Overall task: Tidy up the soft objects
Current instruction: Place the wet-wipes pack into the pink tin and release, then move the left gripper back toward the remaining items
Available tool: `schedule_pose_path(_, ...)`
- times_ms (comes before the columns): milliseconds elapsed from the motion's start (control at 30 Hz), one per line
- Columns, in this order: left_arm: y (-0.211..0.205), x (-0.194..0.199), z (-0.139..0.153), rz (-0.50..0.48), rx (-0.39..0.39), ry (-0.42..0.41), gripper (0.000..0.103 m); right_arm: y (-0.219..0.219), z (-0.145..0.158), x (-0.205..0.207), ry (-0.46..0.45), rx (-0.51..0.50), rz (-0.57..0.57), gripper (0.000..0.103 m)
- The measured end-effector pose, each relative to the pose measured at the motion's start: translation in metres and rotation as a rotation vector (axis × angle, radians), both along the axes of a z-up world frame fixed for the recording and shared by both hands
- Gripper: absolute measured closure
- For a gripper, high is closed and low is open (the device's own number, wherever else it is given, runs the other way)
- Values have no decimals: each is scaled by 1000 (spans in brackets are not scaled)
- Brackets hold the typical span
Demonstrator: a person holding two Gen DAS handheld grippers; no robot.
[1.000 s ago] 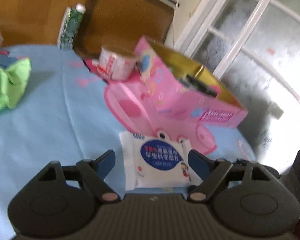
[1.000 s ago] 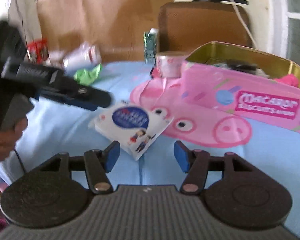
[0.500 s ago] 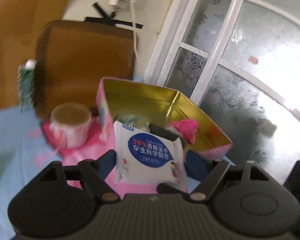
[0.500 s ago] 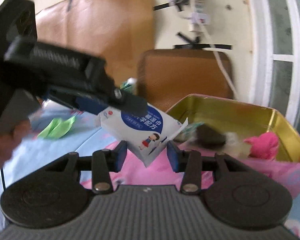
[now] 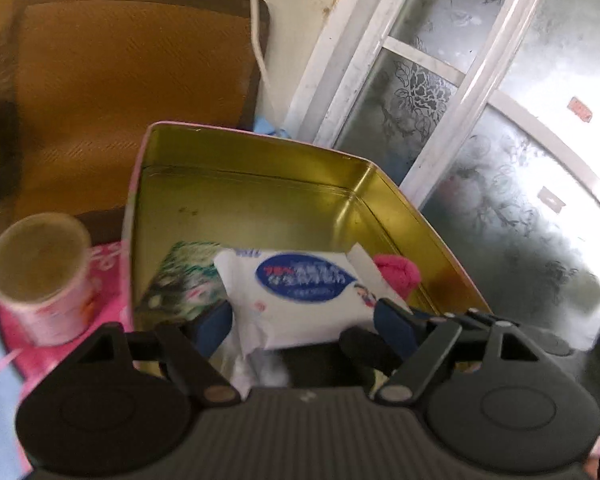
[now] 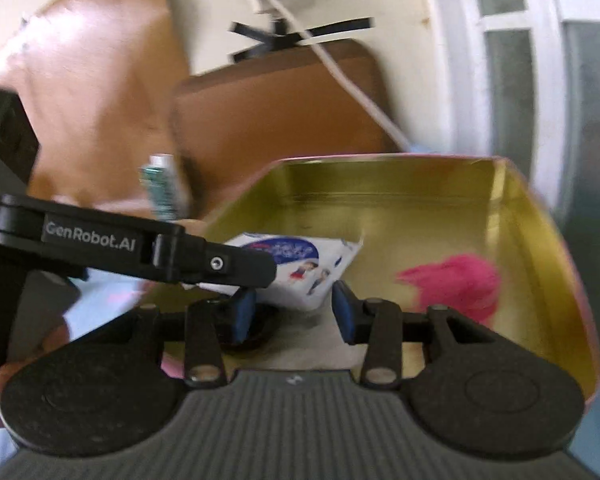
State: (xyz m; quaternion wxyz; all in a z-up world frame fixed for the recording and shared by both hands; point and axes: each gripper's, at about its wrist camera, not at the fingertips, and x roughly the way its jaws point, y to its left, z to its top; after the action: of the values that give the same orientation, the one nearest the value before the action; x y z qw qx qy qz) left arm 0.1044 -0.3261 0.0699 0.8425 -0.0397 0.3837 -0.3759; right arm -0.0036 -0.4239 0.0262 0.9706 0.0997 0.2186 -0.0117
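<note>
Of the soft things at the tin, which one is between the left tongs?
The white wipes pack with the blue oval label. It sits between the opening left tongs, above the tin; the pink fluffy item and green-patterned packet lie inside.

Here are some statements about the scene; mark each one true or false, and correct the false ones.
1. A pink fluffy thing lies inside the gold tin. True.
2. The white packet lies on the blue cloth, far from the tin. False: it is within the tin's walls.
3. The tin is closed with a lid. False: it is open, and its gold inside shows.
4. The round tub stands outside the tin. True.
5. The chair back behind the tin is blue. False: it is brown.
</note>
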Motion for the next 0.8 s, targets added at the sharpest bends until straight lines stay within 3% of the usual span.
schedule_pose_path(167, -19, 7, 4, 33, -35, 11, 20, -8, -9, 2, -16, -104, -138, 56)
schedule_pose_path(367, 19, -11, 27, 20, -94, -62, 20, -10, -4, -32, -131, -10, -129, 56)
schedule_pose_path(467, 67, -21, 29, 22, -134, -69, 20, 3, 4, -49, -185, 65, -75, 56)
schedule_pose_path(600, 159, -46, 13, 90, -162, -69, 20, 43, 16, -60, -221, 83, 61, 56)
schedule_pose_path(800, 315, -80, -44, 390, -59, -7, 20, 133, 18, -37, -147, 60, 335, 56)
